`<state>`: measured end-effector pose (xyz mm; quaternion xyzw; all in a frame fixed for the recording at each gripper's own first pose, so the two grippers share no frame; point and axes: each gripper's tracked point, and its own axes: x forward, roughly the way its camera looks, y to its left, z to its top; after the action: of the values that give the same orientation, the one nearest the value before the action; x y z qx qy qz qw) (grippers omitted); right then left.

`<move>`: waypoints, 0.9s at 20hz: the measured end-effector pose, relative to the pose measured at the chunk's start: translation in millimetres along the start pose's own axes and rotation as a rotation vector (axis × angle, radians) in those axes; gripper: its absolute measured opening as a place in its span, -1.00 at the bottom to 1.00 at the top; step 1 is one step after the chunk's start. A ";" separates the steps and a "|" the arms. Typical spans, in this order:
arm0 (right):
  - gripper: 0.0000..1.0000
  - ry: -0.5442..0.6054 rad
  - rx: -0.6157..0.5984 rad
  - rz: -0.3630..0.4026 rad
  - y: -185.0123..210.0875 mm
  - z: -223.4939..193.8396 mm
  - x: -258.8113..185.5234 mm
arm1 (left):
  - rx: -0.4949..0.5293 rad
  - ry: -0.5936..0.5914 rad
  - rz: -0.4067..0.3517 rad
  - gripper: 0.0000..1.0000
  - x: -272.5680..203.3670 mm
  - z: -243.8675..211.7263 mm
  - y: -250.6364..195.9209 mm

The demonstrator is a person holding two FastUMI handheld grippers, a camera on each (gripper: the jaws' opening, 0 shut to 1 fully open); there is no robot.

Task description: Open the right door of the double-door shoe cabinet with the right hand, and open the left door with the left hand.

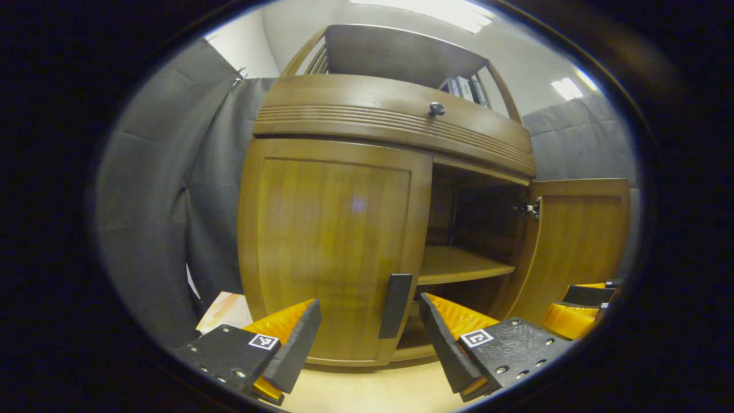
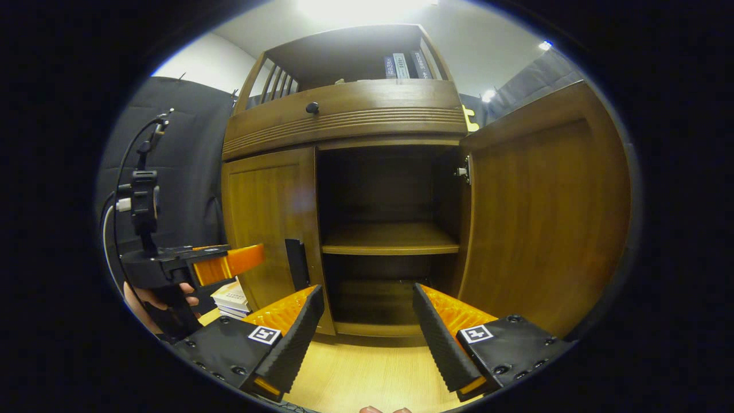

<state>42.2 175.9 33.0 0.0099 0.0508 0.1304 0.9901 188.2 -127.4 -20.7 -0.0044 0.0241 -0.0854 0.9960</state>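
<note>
One door remains: the left door [image 1: 332, 252] is shut, a rigid hinged panel — best taken at its slim handle [image 1: 395, 306]. The left gripper [image 1: 367, 335] hangs wide open, empty, just short of it.

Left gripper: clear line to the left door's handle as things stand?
Probably yes. The left gripper is open, the handle of the shut left door sits just ahead between its fingers, with nothing between them.

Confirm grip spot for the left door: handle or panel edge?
Handle. It is a narrow upright bar by the left door's free edge, low down. Bring the open left gripper straight in from the front, one finger on each side of it; the panel looks flush shut.
</note>
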 end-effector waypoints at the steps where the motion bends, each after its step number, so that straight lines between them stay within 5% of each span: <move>1: 0.96 -0.003 0.001 0.002 -2.1 0.6 4.3 | 0.009 0.011 0.000 1.00 8.9 -3.1 -3.7; 9: 0.95 -0.004 -0.015 0.008 -21.5 -7.1 28.8 | 0.081 0.087 0.025 1.00 59.2 -31.8 -25.8; 15: 0.95 0.003 -0.033 0.049 -21.9 -9.9 40.5 | 0.125 0.119 0.032 0.46 84.7 -41.4 -38.2; 16: 0.95 0.002 -0.038 0.056 -20.9 -10.1 41.8 | 0.130 0.120 0.070 0.18 86.0 -42.1 -31.5; 18: 0.94 0.004 -0.044 0.067 -21.2 -11.0 44.6 | 0.107 0.129 0.055 0.11 90.4 -45.8 -38.6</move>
<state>89.4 167.1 17.0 -0.0104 0.0495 0.1644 0.9851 268.4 -181.1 -70.2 0.0549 0.0837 -0.0594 0.9932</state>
